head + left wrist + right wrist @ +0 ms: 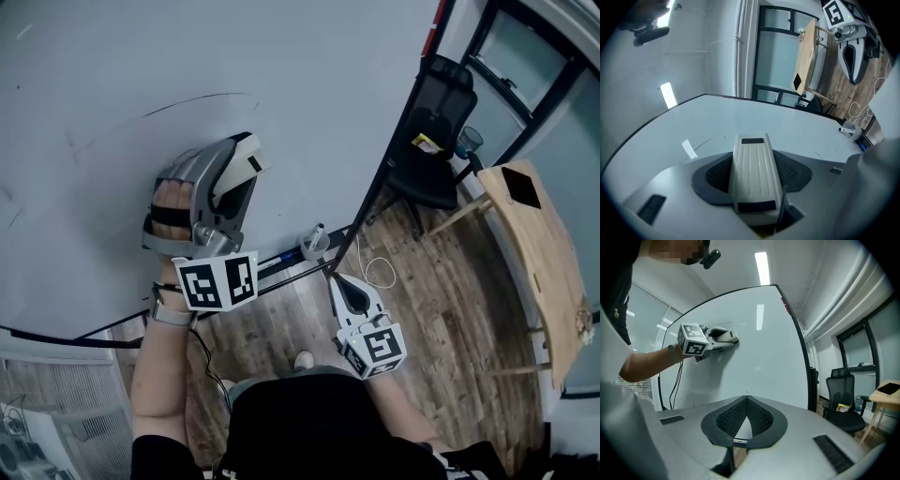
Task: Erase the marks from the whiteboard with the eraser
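I see the eraser [754, 171] at lower centre of the left gripper view. It is a pale ribbed block clamped between the jaws of my left gripper [234, 173], which are closed onto its sides. In the head view it sits left of centre, its far end against the whiteboard [112, 75]. The right gripper view shows the same contact at upper left, with the eraser laid on the white surface.

Just above the eraser in the head view, a thin dark arc mark [202, 97] runs across the board, close to it but not under it. Fainter strokes show toward the left edge of the frame. I cannot tell whether those are ink or scuffs.

My right gripper [339, 284] hangs low, right of centre, well apart from the board. In its own view the jaws meet at their tips with only a narrow wedge of a gap behind them, and nothing is in it.

Along the board's lower edge, between the two grippers, a marker [314, 239] stands in a small holder on the tray rail. A white cable [377, 274] loops on the wood floor [441, 309] just right of the right gripper. A black chair [436, 141] stands at upper right and a wooden table [544, 253] runs along the right edge.
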Demonstrator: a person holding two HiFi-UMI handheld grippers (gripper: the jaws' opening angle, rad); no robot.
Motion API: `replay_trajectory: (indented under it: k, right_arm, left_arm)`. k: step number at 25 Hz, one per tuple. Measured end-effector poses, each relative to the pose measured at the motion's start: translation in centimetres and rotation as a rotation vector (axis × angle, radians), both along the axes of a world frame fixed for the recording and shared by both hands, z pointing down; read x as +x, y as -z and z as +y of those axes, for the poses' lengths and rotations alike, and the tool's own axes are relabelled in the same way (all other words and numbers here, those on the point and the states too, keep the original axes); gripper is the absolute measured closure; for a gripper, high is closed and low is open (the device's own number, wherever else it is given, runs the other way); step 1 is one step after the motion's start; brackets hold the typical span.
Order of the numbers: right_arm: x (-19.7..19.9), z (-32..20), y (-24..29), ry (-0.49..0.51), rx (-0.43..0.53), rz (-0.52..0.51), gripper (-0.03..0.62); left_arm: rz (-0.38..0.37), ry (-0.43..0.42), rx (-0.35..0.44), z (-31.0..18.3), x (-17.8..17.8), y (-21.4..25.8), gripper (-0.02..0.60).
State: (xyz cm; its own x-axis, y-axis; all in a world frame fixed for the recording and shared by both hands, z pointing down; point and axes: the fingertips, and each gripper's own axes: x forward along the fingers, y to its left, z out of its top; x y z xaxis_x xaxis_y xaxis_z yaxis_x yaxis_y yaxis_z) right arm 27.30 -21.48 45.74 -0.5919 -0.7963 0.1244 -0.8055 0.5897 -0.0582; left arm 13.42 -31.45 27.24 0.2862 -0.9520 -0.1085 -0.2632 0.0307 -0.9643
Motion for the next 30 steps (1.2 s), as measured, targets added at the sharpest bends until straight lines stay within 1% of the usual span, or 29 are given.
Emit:
replay_trajectory:
  k: [2,4,8,11,18,22,25,30]
  right_arm:
    - [-0.4,0.0,-0.1,0.008,-0.004,-0.001,0.566]
    - [-0.8,0.1,-0.3,0.016,-0.008,0.000,0.566]
    - [-1.1,0.0,-0.5,0.030,-0.007,0.010,0.566]
    - [-1.5,-0.1,-0.7,0.034,-0.013,0.015,0.566]
    - [-4.8,0.3,-1.2,0.087,-0.019,0.039,0.566]
    - [-7.7,0.9,-1.0,0.134,-0.016,0.054,0.566]
    - [-10.0,1.5,-0.8,0.158,-0.016,0.055,0.566]
    - [-14.3,2.7,-0.4,0.207,-0.005,0.053,0.566]
  left_arm:
    - [0.001,0.002,0.004,0.2,-0.3,-0.4,0.319]
    - [-0.006,0.005,-0.007,0.3,-0.6,-1.9,0.319]
    - [-0.071,0.011,-0.011,0.6,-1.3,-6.2,0.319]
    - [-0.089,0.008,-0.006,1.2,-2.2,-7.9,0.319]
    - [-0.108,0.003,-0.019,2.9,-5.4,-10.6,0.319]
    - [-0.088,0.009,-0.018,4.4,-8.4,-10.5,0.319]
    - [-0.056,0.019,-0.001,5.7,-11.0,-9.3,0.319]
    - [0.046,0.048,0.051,8.6,-16.6,-4.9,0.318]
